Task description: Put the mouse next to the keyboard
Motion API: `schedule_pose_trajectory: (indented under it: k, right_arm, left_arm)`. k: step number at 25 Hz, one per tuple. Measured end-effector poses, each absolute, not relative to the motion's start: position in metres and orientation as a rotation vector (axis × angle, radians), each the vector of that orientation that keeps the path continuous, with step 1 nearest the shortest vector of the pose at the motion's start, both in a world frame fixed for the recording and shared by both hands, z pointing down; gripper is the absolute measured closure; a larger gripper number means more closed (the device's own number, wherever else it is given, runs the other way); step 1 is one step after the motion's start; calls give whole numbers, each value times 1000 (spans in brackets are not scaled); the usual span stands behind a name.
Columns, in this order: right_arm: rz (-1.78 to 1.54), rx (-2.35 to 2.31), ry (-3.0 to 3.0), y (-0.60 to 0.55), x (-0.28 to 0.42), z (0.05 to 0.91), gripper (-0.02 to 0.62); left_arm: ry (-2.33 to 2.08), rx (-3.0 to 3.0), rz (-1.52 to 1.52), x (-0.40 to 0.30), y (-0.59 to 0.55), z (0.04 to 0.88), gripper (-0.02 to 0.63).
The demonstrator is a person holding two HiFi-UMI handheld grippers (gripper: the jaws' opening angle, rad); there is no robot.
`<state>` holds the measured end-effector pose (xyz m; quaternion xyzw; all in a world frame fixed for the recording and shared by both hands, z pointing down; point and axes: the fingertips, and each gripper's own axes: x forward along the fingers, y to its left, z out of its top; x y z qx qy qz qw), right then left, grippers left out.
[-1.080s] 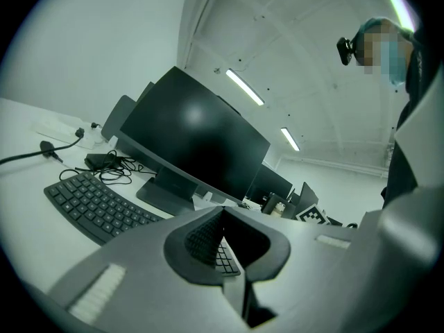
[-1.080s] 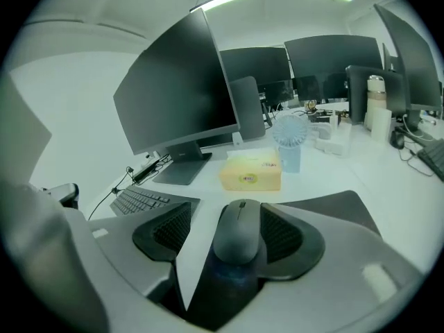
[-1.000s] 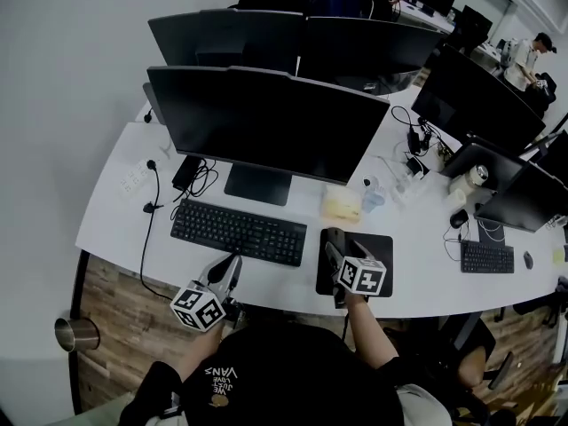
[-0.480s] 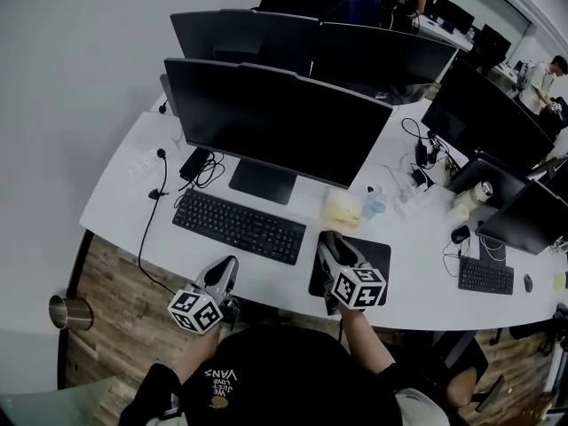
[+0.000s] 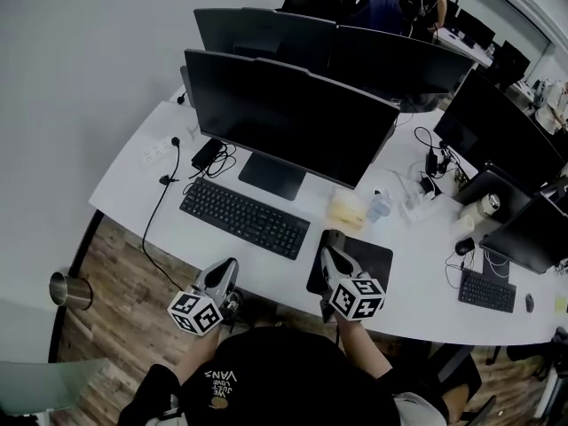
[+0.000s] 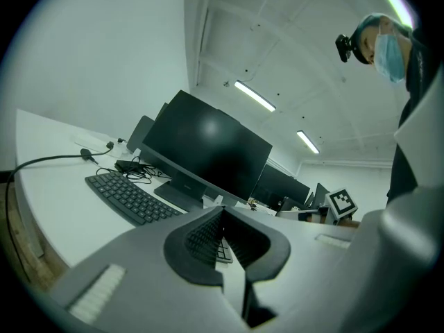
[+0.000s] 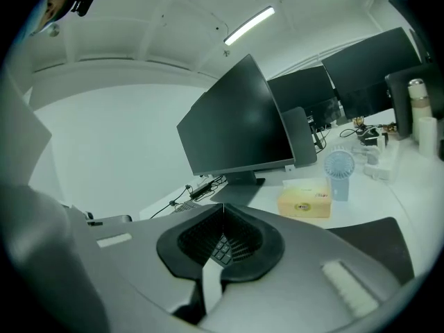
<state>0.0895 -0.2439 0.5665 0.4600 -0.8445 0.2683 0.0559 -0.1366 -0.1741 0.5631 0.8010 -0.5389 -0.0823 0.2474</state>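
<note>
The right claw (image 5: 327, 256) is hovering over the near left corner of the black mouse pad (image 5: 373, 254). Its jaws have just been closing, and they are now meeting tip to tip with nothing between them. Only a few keys of the keyboard (image 5: 244, 217) are showing through the gap beneath the pads. The left claw (image 5: 232, 266) is likewise sitting closed and empty at the near edge of the counter (image 5: 133, 189), close to the keyboard's right end.

The mouse is not showing plainly in any view. If it is on the pad, it is lying dark on dark or hiding under the right claw.

The likeliest trouble, as I am judging it, is that the claw is shutting on air, so any carry toward the keyboard would be going ahead empty. A shut claw coming down again could also be nudging the mouse off the pad toward the counter's near edge and the wooden floor (image 5: 115, 264).

The counter is white and curved, carrying a large dark monitor (image 5: 293, 118), a trailing black cable (image 5: 160, 211) and a yellow tissue box (image 5: 346, 209). A small fan (image 7: 339, 168) is standing beside the box. Further rows of monitors are filling an office under strip lights.
</note>
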Motion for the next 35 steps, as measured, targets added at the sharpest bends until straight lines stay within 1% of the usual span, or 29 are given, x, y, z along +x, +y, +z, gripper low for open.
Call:
schedule_pose_trajectory:
  k: [1,20,35]
  right_arm:
    - [817,1386,-2570,-242,90,566,589]
    - [845,1197,-2567,-193,97,589,591]
    - [770,1161,-2561,-189,97,589,591]
  left_arm:
    - [-1477,2180,-225,-135,-171,563,604]
    - [-1469,2152,-210,-94,-138,579,604]
    - [-1458,2157,-196,-85,-135,580,604]
